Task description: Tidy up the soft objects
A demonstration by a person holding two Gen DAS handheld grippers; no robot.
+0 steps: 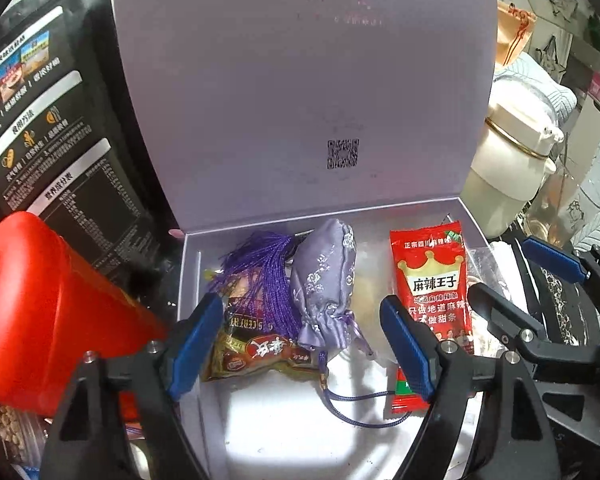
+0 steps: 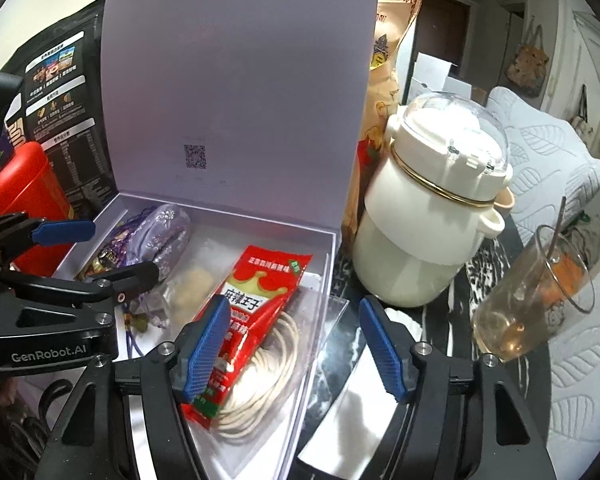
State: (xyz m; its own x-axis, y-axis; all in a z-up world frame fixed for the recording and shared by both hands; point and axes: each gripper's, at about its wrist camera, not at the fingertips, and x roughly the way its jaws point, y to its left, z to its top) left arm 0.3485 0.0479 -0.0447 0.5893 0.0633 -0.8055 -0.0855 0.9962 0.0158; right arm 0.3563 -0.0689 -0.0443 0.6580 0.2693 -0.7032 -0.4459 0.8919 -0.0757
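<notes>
Both jaws are apart, holding nothing. The purple pouch (image 1: pixel 326 284) looks soft and light; pinch its fat middle, not the cord.

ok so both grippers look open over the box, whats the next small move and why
Probably lift the left gripper clear. Its pads stand apart around the lilac pouch, not pressing it, and the pouch lies in the box beside the red snack packet. The right gripper is open too, holding nothing.
</notes>
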